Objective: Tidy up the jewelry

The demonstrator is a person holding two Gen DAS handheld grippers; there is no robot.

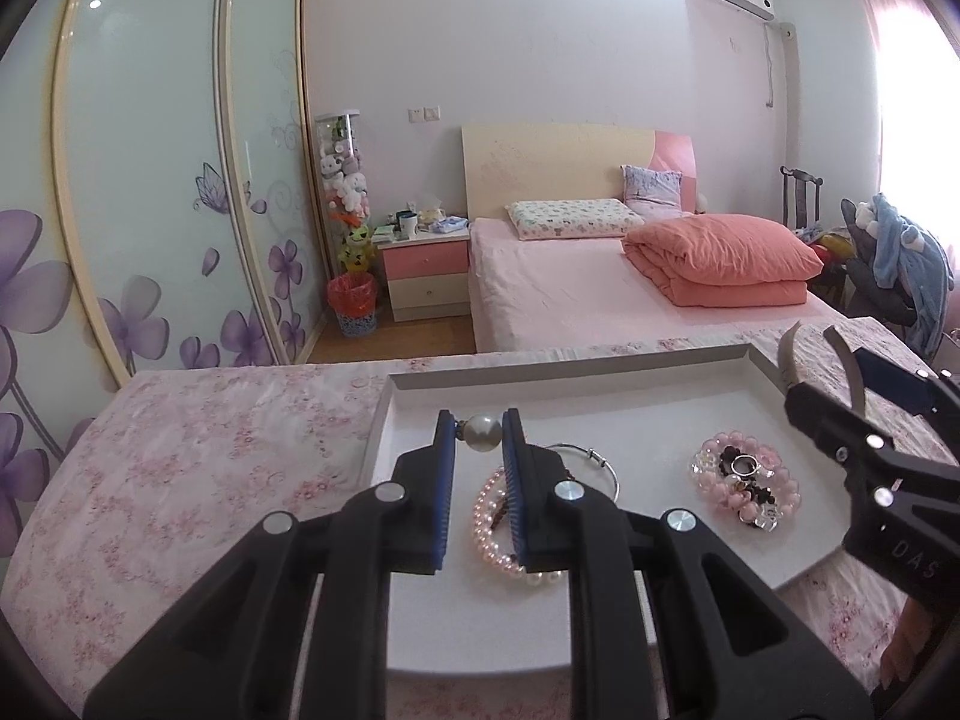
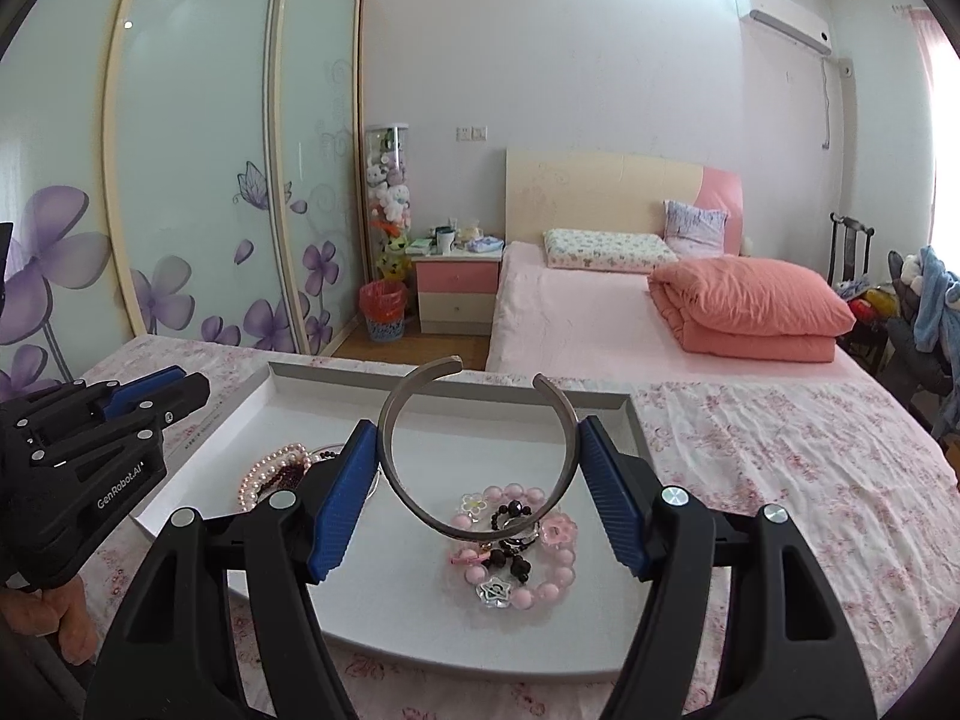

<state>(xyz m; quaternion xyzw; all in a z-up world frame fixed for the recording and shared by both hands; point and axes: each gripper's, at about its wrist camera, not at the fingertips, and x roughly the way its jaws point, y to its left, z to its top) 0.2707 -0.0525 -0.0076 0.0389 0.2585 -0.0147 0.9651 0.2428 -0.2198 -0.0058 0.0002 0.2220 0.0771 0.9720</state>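
A white tray [image 1: 654,414] lies on a floral-clothed table. My left gripper [image 1: 480,429] is shut on a large pearl bead [image 1: 483,432], held above the tray's left part. Below it lie a pink pearl bracelet [image 1: 489,531] and a thin silver bangle [image 1: 591,462]. A pink bead bracelet with dark beads and a ring [image 1: 744,480] lies to the right. My right gripper [image 2: 480,450] is shut on an open silver cuff bangle [image 2: 480,450], held above the pink bead bracelet [image 2: 519,546]. The cuff also shows at the right in the left wrist view [image 1: 822,360].
The tray [image 2: 606,414] sits near the table's front. The floral cloth [image 2: 780,468] stretches right and left of it. Behind are a pink bed [image 1: 600,294], a nightstand [image 1: 426,276], a red bin [image 1: 353,300] and sliding wardrobe doors [image 1: 150,180].
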